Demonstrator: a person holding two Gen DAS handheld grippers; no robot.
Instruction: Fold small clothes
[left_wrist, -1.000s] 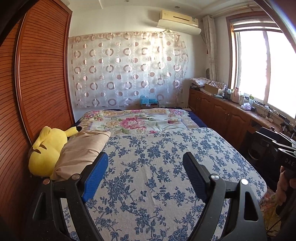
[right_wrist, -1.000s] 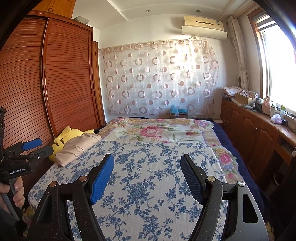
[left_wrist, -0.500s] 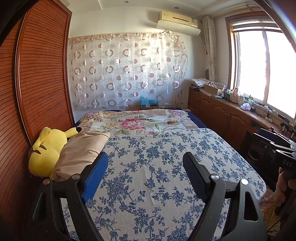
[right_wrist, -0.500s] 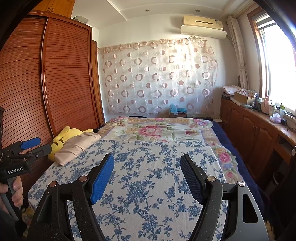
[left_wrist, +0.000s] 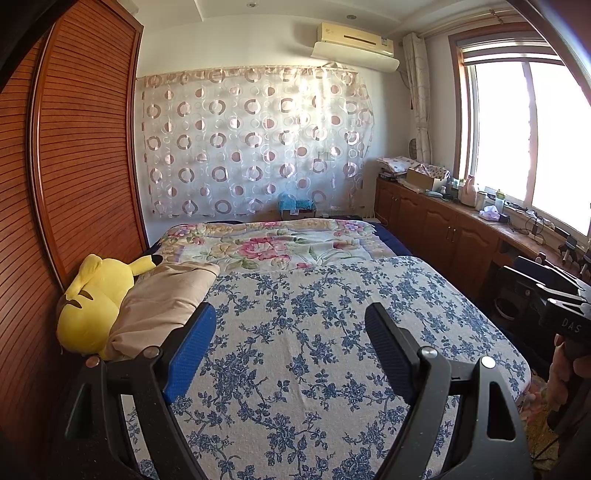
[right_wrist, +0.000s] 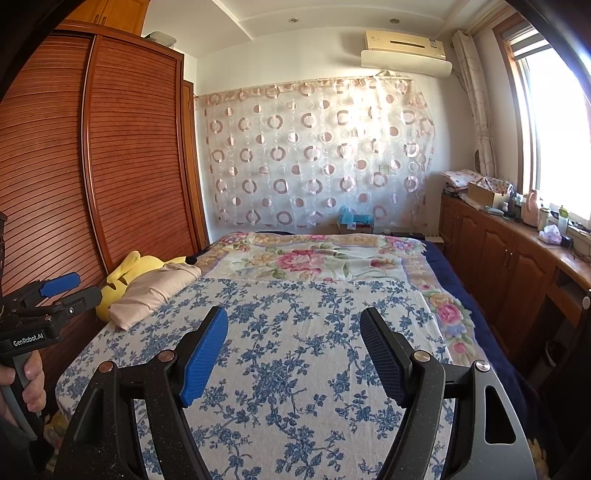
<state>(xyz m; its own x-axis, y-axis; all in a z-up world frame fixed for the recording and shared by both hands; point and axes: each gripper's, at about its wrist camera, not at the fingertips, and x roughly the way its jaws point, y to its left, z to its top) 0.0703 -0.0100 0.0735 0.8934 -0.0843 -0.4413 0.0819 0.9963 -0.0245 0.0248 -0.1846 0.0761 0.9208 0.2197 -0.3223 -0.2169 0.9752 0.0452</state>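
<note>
A beige folded cloth bundle (left_wrist: 166, 295) lies at the bed's left side, against a yellow plush toy (left_wrist: 92, 295); it also shows in the right wrist view (right_wrist: 155, 290). My left gripper (left_wrist: 290, 317) is open and empty, held above the blue-flowered sheet (left_wrist: 314, 332), with the bundle just left of its left finger. My right gripper (right_wrist: 293, 321) is open and empty above the same sheet (right_wrist: 295, 369). The left gripper shows at the left edge of the right wrist view (right_wrist: 44, 299); the right gripper's body shows at the right edge of the left wrist view (left_wrist: 561, 306).
A pink-flowered quilt (right_wrist: 325, 258) covers the far half of the bed. A slatted wooden wardrobe (right_wrist: 110, 166) runs along the left. Wooden cabinets (right_wrist: 498, 258) with clutter stand under the window on the right. A patterned curtain (right_wrist: 317, 155) hangs at the back.
Both views have tilted very slightly; the grippers stay open and empty over the sheet. Nothing on the bed has moved.
</note>
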